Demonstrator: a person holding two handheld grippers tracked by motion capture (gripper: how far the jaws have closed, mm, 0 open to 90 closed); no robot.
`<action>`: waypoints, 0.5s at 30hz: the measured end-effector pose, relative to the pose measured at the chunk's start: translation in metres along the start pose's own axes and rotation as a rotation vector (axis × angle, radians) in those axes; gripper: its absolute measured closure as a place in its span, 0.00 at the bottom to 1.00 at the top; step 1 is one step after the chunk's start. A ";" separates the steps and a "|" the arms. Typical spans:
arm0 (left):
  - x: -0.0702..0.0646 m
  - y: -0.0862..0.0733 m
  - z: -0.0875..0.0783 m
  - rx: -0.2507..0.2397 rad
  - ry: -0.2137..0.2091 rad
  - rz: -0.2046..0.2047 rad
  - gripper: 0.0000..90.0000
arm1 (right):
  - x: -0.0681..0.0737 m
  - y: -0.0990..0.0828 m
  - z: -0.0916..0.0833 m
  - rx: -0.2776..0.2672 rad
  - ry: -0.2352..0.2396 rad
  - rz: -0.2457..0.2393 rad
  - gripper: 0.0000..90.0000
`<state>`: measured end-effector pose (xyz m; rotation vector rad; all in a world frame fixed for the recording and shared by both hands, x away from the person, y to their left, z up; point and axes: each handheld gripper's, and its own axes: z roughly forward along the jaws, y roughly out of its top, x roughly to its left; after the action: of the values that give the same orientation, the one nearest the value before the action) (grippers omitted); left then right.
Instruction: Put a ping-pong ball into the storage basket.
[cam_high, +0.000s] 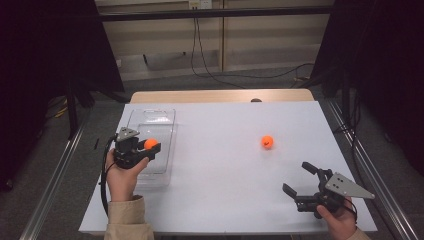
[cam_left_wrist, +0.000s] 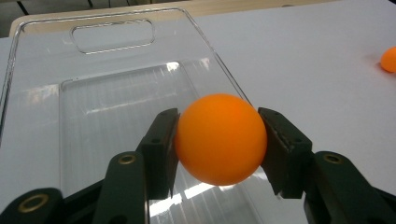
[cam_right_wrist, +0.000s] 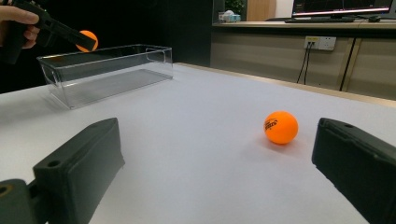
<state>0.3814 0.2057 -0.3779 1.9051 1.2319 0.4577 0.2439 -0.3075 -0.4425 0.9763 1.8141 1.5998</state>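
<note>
My left gripper (cam_high: 151, 145) is shut on an orange ball (cam_high: 150, 143), holding it above the clear plastic bin (cam_high: 150, 116) at the table's left. Up close, that held ball (cam_left_wrist: 219, 138) sits pinched between both black pads, with the bin's floor (cam_left_wrist: 107, 116) below it. A second orange ball (cam_high: 268, 141) with a dark printed mark lies on the white table right of centre. My right gripper (cam_high: 301, 178) stands open near the front right corner, pointing toward that loose ball (cam_right_wrist: 280, 127), with nothing between its pads. Far off in the right gripper view are the bin (cam_right_wrist: 107, 70) and the held ball (cam_right_wrist: 87, 40).
The white table (cam_high: 225, 165) has a wooden strip along its far edge. Metal rails run along both sides of the table. Cables hang down the wall behind, and dark curtains stand at left and right.
</note>
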 end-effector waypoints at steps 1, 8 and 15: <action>0.000 0.000 0.001 -0.001 0.004 0.000 0.56 | 0.000 0.000 0.000 0.000 0.000 0.000 0.02; 0.000 -0.001 0.004 0.013 0.016 0.010 0.56 | 0.000 0.000 0.000 -0.001 0.000 0.000 0.02; 0.001 -0.003 0.006 0.014 0.020 0.011 0.56 | 0.000 0.000 0.000 -0.003 0.001 -0.001 0.02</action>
<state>0.3839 0.2047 -0.3837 1.9238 1.2410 0.4765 0.2437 -0.3077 -0.4422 0.9734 1.8122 1.6014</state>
